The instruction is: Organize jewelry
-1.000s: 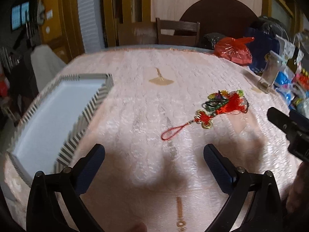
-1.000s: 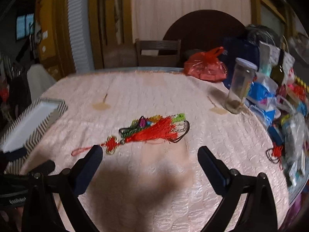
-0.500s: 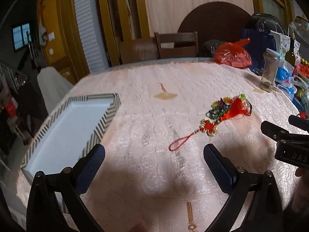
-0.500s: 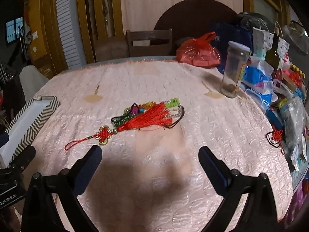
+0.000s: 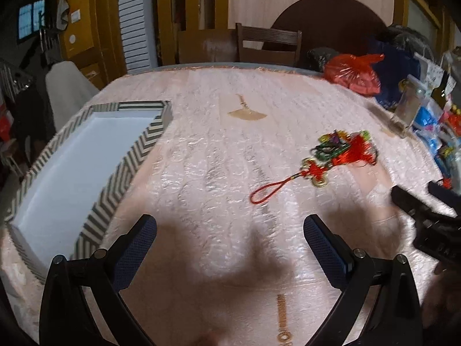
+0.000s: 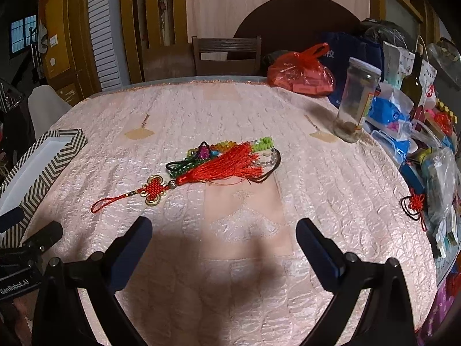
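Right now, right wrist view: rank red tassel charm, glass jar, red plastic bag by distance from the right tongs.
1. Red tassel charm, just ahead of the open right tongs, slightly left.
2. Glass jar, farther back, right side.
3. Red plastic bag, at the table's far edge, right of centre.

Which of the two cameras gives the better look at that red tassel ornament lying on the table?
The right wrist view. There the red tassel ornament lies near the middle, sharp enough to show its knot, gold rings and the beads beside it. In the left wrist view it sits smaller, off to the right and blurred, so the beads merge together.
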The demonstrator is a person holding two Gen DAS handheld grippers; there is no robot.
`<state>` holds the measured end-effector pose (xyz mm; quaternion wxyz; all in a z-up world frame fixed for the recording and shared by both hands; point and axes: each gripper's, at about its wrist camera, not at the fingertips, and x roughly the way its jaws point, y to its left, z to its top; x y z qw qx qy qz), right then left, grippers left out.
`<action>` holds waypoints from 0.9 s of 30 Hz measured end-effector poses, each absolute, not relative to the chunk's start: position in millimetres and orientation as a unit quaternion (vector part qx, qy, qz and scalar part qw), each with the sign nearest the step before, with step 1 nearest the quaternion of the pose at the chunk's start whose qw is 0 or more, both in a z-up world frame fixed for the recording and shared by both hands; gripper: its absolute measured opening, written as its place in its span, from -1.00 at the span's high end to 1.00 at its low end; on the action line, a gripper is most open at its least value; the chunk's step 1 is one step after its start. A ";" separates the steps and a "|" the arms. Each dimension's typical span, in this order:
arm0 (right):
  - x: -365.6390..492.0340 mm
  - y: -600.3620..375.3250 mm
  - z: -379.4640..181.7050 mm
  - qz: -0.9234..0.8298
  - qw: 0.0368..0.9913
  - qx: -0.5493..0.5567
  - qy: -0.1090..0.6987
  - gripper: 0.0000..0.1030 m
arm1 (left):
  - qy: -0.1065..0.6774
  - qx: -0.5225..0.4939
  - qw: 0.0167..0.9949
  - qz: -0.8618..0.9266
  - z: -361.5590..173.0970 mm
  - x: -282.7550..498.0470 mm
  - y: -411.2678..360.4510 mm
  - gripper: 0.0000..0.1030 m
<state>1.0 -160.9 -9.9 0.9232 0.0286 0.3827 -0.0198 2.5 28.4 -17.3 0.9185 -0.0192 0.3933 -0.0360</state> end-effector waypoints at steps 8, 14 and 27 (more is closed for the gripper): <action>5.0 -148.2 -14.2 -0.019 0.914 -0.006 0.405 -0.97 | 0.379 0.011 0.925 -0.028 -13.8 1.9 19.0 -0.97; 4.9 -149.8 -14.0 -0.018 0.911 -0.004 0.412 -0.97 | 0.366 0.052 0.929 0.008 -11.1 0.7 21.8 -0.96; 3.9 -152.9 -14.1 -0.020 0.909 0.006 0.416 -0.97 | 0.405 0.032 0.914 -0.020 -25.9 1.8 19.8 -0.91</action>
